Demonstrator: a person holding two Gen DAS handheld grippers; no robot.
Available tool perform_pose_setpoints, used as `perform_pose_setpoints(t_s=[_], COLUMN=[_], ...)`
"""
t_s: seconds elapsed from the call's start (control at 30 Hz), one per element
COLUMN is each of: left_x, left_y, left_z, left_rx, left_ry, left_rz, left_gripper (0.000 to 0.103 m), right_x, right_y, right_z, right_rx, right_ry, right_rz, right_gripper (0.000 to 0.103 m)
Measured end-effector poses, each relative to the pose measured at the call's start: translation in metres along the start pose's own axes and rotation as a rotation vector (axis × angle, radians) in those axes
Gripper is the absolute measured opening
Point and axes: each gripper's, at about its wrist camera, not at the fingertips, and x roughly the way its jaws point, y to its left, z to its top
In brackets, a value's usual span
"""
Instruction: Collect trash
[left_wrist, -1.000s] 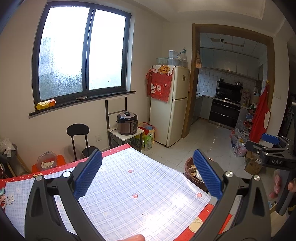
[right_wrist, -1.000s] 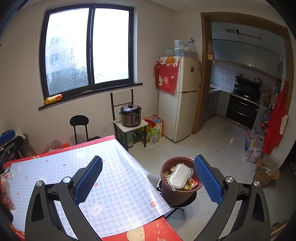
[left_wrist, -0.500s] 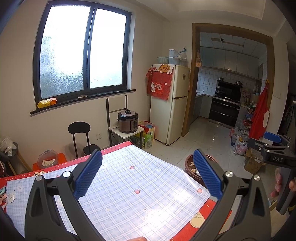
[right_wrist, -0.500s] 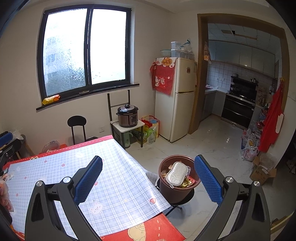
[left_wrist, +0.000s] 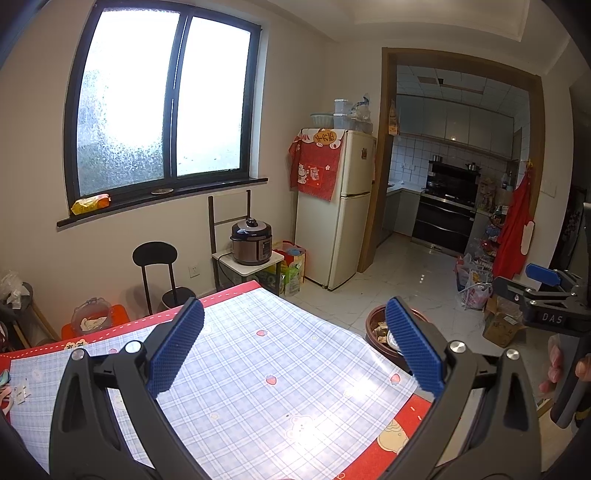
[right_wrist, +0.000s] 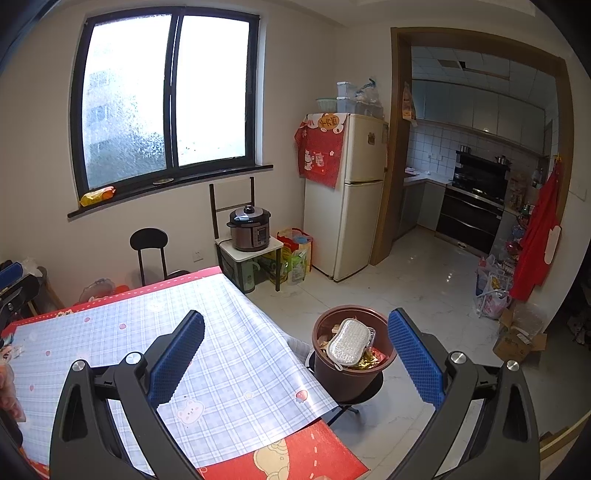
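Note:
A brown trash bin (right_wrist: 351, 373) stands on a low black stool beside the table's right corner, holding scraps and a white foil-edged tray (right_wrist: 349, 343) on top. In the left wrist view only part of the bin (left_wrist: 378, 328) shows behind the right finger. My left gripper (left_wrist: 293, 350) hangs open over the checked tablecloth (left_wrist: 258, 387) with nothing between its blue pads. My right gripper (right_wrist: 295, 354) is open and empty too, above the table corner and just left of the bin. The right gripper (left_wrist: 554, 291) also shows at the left wrist view's right edge, held by a hand.
A black stool (right_wrist: 149, 242), a small stand with a pressure cooker (right_wrist: 249, 227), bags and a cream fridge (right_wrist: 347, 195) line the far wall. A doorway opens to a kitchen (right_wrist: 476, 192). Bags and cardboard boxes (right_wrist: 517, 339) lie on the white floor at right.
Both cameras have risen and tilted slightly, so the room sits lower in view. The bin has slid a little left and down in the right wrist view. Both grippers stay open.

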Motion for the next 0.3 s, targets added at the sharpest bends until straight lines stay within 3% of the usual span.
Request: perform_pose_setpoints(t_s=[0.3], left_x=[0.0043], left_y=[0.0071], left_z=[0.0063], left_rx=[-0.014], left_ry=[0.007], left_rz=[0.002], left_gripper=[0.097], right_x=[0.0011], right_y=[0.0010], right_z=[-0.0007], right_rx=[-0.002], right_ry=[0.006], right_rz=[0.000], right_gripper=[0.098])
